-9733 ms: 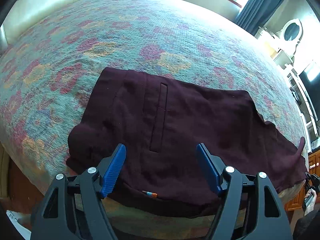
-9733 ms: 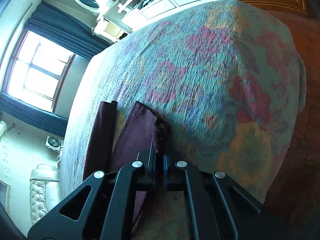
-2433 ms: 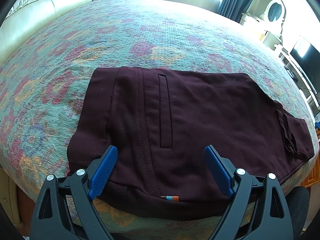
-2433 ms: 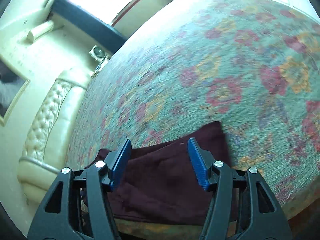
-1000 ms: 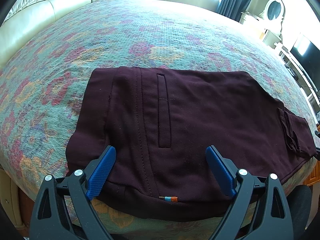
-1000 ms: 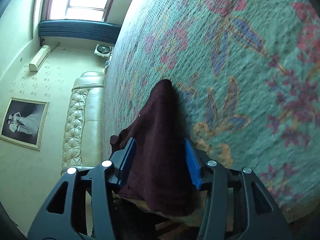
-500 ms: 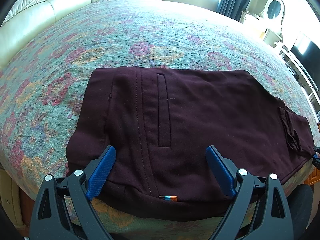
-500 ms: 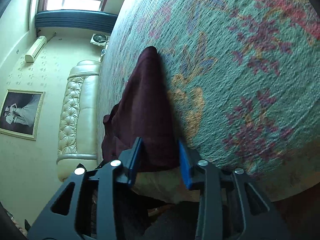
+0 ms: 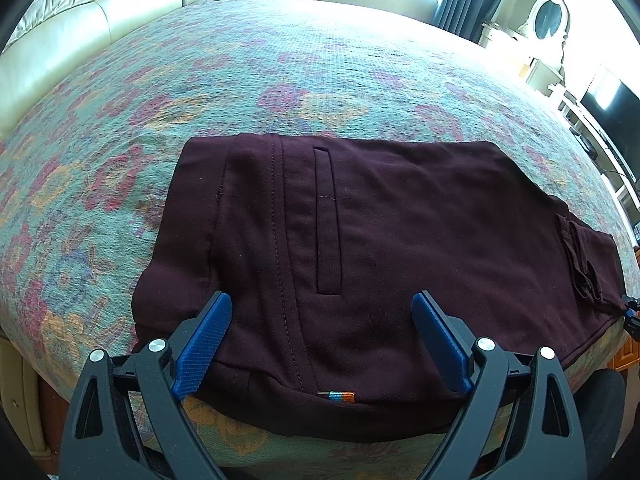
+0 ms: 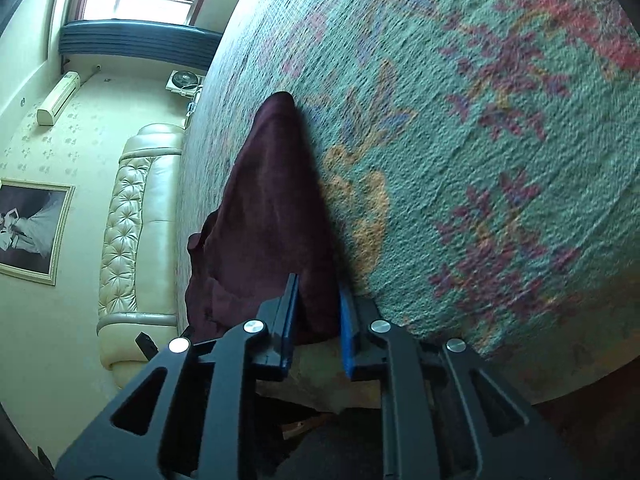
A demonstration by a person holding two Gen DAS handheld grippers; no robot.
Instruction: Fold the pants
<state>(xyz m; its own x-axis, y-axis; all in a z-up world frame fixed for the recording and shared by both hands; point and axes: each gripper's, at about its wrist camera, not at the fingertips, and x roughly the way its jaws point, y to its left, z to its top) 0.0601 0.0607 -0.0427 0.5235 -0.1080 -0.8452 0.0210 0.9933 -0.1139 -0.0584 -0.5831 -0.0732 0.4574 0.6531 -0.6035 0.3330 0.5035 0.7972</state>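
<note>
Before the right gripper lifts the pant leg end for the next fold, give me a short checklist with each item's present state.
1. Right gripper has cloth between its jaws: ok, the jaws are closing on the leg end of the maroon pants.
2. Grip takes every layer of the leg end: cannot tell.
3. Pants lie flat on the floral bedspread: ok, apart from bunching at the leg end.
4. Left gripper is off the cloth: ok, jaws wide open above the waistband end, nothing held.
5. Waistband end is pinned for the fold: not ok, nothing holds it down.
</note>
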